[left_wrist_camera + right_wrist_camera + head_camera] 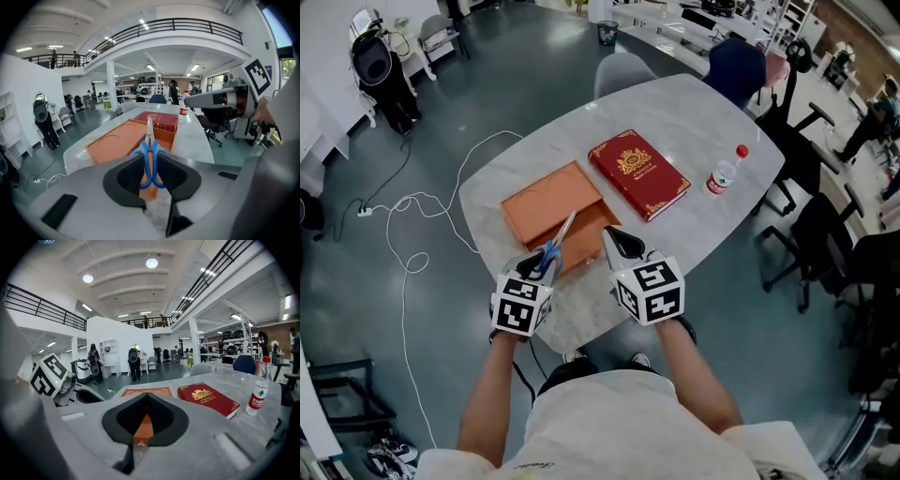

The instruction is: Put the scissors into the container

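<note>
left gripper [150, 158] clamped on the scissors [149, 136] by their blue handles | blades point straight ahead, long axis running out over the orange container [592, 225] on the bench [703, 131] | container's just in front, so the left does the drop imo | right gripper [147, 397] closed on nothing, alongside

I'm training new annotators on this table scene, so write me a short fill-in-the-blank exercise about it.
The left claw grips ___ with blue handles.
The container on the table is coloured ___.
Beside the container lies a red ___.
Missing words: scissors; orange; book.
</note>
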Motion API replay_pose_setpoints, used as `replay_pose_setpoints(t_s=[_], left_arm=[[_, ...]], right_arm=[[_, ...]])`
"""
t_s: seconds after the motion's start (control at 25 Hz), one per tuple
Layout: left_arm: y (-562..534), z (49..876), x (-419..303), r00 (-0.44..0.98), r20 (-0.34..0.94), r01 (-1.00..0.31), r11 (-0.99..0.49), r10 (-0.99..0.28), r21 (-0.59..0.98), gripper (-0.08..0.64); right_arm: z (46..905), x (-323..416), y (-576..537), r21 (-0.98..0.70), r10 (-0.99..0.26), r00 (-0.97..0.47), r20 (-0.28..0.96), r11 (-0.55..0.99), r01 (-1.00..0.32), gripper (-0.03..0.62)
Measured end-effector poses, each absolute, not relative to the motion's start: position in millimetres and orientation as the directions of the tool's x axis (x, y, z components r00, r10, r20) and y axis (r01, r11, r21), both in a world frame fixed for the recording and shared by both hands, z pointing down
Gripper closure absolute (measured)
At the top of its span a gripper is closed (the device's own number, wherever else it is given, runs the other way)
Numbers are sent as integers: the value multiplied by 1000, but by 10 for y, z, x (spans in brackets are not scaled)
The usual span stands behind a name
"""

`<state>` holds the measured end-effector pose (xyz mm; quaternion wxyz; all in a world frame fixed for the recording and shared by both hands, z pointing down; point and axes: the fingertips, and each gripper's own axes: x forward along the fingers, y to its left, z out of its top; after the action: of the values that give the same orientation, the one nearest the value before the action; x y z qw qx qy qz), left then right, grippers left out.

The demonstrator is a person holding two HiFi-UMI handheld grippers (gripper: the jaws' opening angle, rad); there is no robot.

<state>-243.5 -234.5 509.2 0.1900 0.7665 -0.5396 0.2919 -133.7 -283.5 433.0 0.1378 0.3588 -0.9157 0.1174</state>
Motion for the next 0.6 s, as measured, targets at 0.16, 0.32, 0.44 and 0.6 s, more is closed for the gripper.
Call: replay_pose_setpoints(t_s=[0.16,0.32,0.44,0.6], left_arm=[[-2496,5187,-2392,304,673,-901,-432,-674,-26,476],[-2605,5302,-2342,344,696,-866,-500,-630,-24,476],[-2679,5392,-2318,365,713,-841,-540,-599,-23,477],[-2774,5527,-2305,374,742,-816,-578,-557,-23,476]], right_arm=[[4364,-1329,-2883,-114,-667,-659,347,668,-736,589],[4391,-1322,-2918,-112,-697,-623,355,630,-769,589],[4415,-1307,-2937,-110,-717,-597,360,603,-790,589],[4449,-1243,-2958,-110,-747,-557,362,560,-821,589]])
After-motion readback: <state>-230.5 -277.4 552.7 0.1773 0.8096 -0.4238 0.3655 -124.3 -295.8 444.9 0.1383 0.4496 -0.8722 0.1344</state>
